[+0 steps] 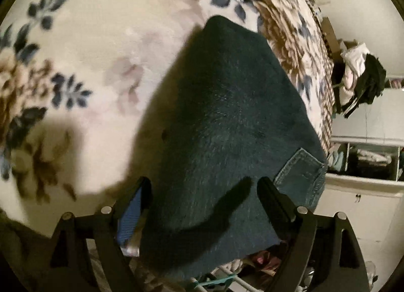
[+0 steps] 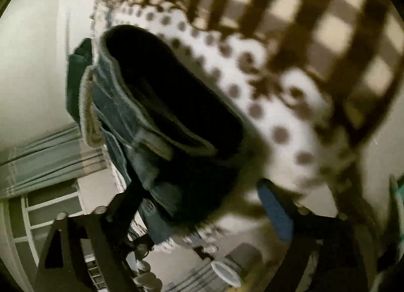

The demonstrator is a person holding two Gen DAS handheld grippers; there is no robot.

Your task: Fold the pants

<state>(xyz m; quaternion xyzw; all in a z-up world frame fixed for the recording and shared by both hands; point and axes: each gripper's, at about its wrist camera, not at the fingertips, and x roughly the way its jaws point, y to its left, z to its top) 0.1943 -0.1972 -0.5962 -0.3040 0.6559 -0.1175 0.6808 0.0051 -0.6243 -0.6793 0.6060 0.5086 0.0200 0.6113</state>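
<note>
As the left wrist view shows, the jeans already lie folded in a compact dark bundle on the floral blanket, with a back pocket at about 4 o'clock; the left gripper hovers over the near edge with its jaws spread and pinches nothing; a pile of clothes sits at 3 o'clock and white shelves below it, both well apart from the bundle.

From the right wrist view, which is blurred, the stacked layers and waistband of the jeans are at the center; the right gripper is also spread, one finger on each side of the bundle's near end; whether it touches, I cannot tell; a dotted blanket lies beneath, a checked cloth at 1 o'clock.

I judge the folding nearly done; only tidying or placing remains, and nothing blocks it.
</note>
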